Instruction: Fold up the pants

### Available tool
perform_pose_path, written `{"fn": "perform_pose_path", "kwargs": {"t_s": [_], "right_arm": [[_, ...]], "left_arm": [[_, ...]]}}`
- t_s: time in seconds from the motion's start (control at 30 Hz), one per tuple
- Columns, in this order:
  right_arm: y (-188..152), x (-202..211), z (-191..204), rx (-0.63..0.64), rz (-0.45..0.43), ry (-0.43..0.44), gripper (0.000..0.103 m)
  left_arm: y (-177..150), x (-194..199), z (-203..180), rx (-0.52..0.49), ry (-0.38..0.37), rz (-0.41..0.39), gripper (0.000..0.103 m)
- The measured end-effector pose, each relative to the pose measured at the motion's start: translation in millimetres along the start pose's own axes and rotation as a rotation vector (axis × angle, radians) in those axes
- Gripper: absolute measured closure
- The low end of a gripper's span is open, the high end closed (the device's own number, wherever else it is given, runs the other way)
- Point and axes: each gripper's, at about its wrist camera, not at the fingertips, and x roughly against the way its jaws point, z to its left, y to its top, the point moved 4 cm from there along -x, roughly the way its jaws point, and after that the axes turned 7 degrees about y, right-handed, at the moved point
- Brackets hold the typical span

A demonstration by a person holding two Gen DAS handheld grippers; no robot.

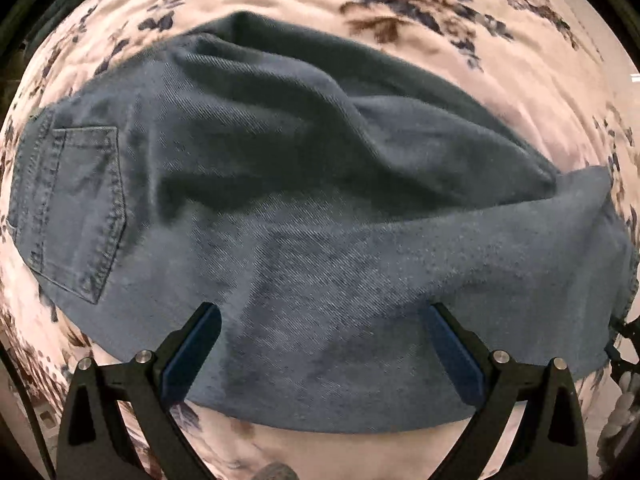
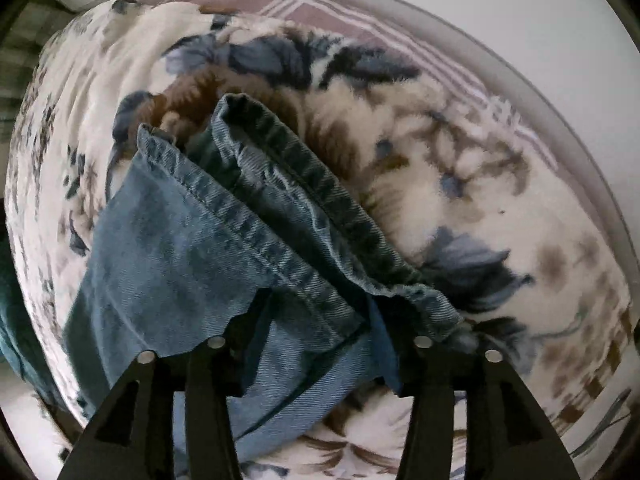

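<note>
The pants [image 1: 320,208] were laid folded across a floral blanket [image 1: 420,8], pocket at nine o'clock. The left hand-held gripper [image 1: 322,320] was spread over them; the right hand-held gripper [image 2: 320,320] was pinched on the hems.

No text, label, brand, number or sign can be read in either view — nothing legible on any surface.
</note>
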Motion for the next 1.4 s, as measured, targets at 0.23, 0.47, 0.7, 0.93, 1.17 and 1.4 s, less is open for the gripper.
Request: {"fn": "perform_pose_path", "kwargs": {"t_s": [0.23, 0.47, 0.7, 0.93, 1.17, 1.4], "right_arm": [[-7.9, 24.5, 11.1, 0.085, -0.113, -0.039, 0.093], [-24.0, 84.6, -19.4, 0.063, -0.308, -0.078, 0.093], [-13.9, 53.5, -61.7, -0.047, -0.118, -0.068, 0.072], [23.9, 93.7, 1.8, 0.158, -0.267, -0.029, 0.044], [63.2, 13.3, 44.8, 0.246, -0.082, -0.130, 0.076], [62.1, 45.4, 59.8, 0.341, -0.235, -0.172, 0.089]], "left_arm": [[-8.3, -0.2, -12.8, -0.001, -0.003, -0.010, 0.000], [-14.5, 27.1, -35.6, -0.024, 0.013, -0.079, 0.000], [-9.1, 18.4, -35.6, 0.002, 0.005, -0.058, 0.000], [-10.6, 45.1, -25.4, 0.005, 0.021, -0.115, 0.000], [4.1, 49.0, -28.0, 0.043, 0.050, -0.132, 0.000], [16.7, 71.1, -1.7, 0.123, 0.069, -0.205, 0.000]]}}
